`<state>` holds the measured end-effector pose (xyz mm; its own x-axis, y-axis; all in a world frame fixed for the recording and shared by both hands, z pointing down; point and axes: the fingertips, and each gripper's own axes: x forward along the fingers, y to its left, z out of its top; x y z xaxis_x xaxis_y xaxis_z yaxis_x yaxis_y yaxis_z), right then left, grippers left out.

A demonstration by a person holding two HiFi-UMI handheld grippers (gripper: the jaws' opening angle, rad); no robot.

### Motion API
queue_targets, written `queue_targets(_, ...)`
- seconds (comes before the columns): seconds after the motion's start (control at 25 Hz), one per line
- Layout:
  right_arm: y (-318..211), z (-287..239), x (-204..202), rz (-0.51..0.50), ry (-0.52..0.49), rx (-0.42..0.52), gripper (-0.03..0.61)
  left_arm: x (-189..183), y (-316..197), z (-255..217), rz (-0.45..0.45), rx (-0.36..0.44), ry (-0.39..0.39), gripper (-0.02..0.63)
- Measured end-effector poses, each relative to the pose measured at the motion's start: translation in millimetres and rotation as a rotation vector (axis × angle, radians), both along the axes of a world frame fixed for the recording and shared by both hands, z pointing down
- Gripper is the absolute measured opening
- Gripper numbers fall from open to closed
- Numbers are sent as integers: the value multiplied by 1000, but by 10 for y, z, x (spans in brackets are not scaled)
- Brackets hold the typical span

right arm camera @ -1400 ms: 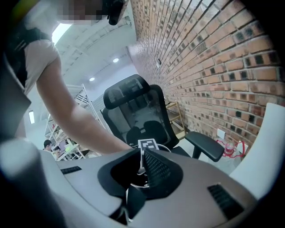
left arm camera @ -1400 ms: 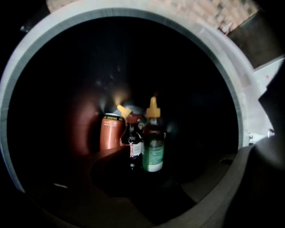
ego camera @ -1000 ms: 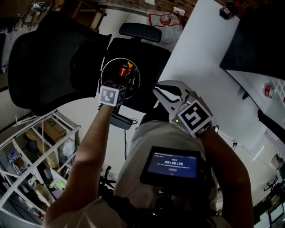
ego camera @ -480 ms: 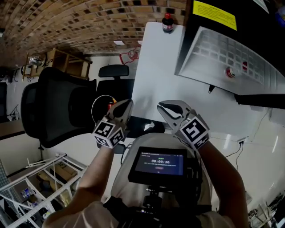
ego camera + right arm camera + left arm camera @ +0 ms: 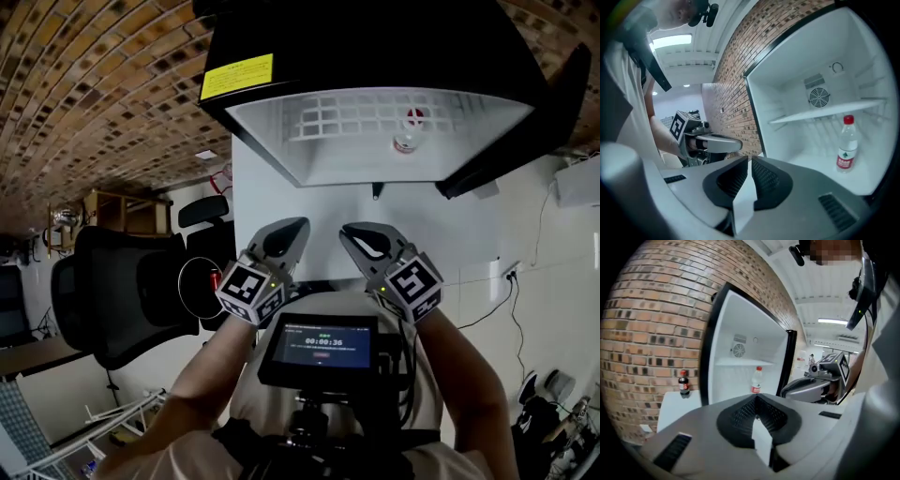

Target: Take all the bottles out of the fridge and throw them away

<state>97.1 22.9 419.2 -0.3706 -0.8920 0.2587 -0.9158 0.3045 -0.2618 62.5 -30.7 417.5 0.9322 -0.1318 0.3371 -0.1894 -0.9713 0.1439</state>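
Room: brick wall (image 5: 112, 84) runs behind the work area, with pale floor and a black office chair (image 5: 122, 291) off to the left. Fridge (image 5: 375, 47): black cabinet, door open, white interior, standing on a white table (image 5: 281, 206) whose top looks smooth and bare in front. One wire shelf (image 5: 820, 112) sits across the interior. Water bottle (image 5: 846, 145): the only bottle seen inside, upright on the fridge floor below the shelf, toward the right, clear plastic with red cap and red label. Judgement: looks light to moderate, thin-walled, so it will dent under a hard squeeze and may be slick if cold. Best taken at mid-body across the label, approaching level, since the shelf leaves little room above the cap. Cola bottle (image 5: 684, 383): dark, red label, upright on the table outside the fridge against the brick. Left gripper (image 5: 292, 230) and right gripper (image 5: 361, 234): side by side in front of the fridge, well short of the bottle, both with jaws closed together on nothing.
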Motion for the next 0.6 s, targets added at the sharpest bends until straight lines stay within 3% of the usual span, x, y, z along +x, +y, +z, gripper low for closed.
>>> queue_targets(0.2,214,-43,430,86,5,19,8,508,262,17,79,6,-2,5)
queue_targets(0.32,325,-67,636,130,-1,29,8,706,356,89,90,-33,-23,3)
queue_targets(0.6,527,14,1028,208,-19,29,8,1165,504,230,133,-26,-64,3)
